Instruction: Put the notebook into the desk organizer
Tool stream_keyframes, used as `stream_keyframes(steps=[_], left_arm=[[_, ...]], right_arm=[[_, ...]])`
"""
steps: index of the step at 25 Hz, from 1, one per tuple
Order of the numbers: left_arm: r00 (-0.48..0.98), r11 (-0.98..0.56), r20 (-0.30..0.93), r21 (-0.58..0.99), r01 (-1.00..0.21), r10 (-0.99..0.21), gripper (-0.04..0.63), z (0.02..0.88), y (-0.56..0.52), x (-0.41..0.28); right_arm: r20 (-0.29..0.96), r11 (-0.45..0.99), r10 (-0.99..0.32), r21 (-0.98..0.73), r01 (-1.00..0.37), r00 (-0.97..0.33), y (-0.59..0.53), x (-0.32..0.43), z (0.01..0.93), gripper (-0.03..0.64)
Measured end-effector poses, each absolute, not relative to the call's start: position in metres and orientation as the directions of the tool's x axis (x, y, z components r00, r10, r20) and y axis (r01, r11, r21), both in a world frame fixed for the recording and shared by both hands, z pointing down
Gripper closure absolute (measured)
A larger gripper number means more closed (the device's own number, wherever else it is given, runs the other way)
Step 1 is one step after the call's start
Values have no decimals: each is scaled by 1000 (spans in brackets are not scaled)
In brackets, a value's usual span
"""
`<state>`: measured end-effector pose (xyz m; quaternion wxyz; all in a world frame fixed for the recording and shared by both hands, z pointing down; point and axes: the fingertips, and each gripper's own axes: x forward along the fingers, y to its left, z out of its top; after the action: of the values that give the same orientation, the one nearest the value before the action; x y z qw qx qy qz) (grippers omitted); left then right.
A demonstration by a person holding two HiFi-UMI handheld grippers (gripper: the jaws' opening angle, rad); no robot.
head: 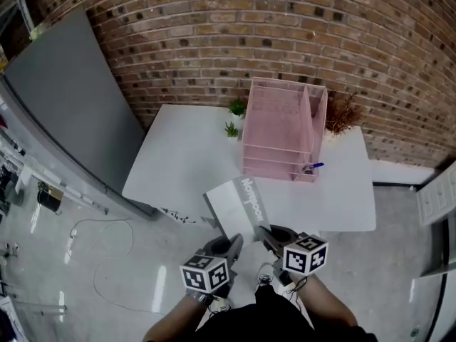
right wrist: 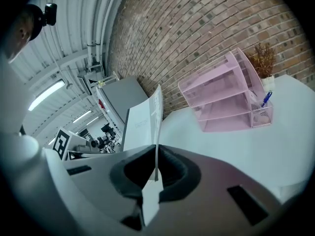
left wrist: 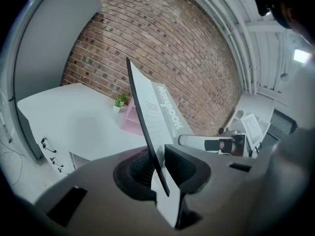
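A grey and white notebook [head: 235, 204] hangs in the air over the near edge of the white table [head: 178, 166]. My left gripper [head: 234, 242] is shut on its near left corner. In the left gripper view the notebook [left wrist: 155, 117] stands on edge between the pads, and that gripper [left wrist: 158, 163] clamps its full thickness. My right gripper [head: 265, 234] is shut on the near right corner, and its view shows a thin edge of the notebook [right wrist: 153, 114] pinched in the right gripper [right wrist: 155, 166]. The pink mesh desk organizer [head: 281, 130] stands at the table's far side, also visible as the organizer [right wrist: 224, 95].
A blue pen [head: 314, 167] sits in the organizer's front cup. Two small green plants [head: 234, 117] stand left of the organizer and a dried brown plant [head: 344, 112] to its right. A brick wall [head: 249, 41] runs behind the table. A grey panel [head: 64, 98] leans at the left.
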<state>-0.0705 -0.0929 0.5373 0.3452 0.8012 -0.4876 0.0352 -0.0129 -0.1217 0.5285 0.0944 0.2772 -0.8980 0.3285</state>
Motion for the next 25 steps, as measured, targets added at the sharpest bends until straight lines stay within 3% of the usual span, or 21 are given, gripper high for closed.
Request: stream_keyframes(steps=[25], left_arm=[[500, -168, 498, 568, -805, -709, 540, 592, -197, 14]], right_arm=[[401, 511, -312, -694, -508, -861, -227, 72, 591, 604]])
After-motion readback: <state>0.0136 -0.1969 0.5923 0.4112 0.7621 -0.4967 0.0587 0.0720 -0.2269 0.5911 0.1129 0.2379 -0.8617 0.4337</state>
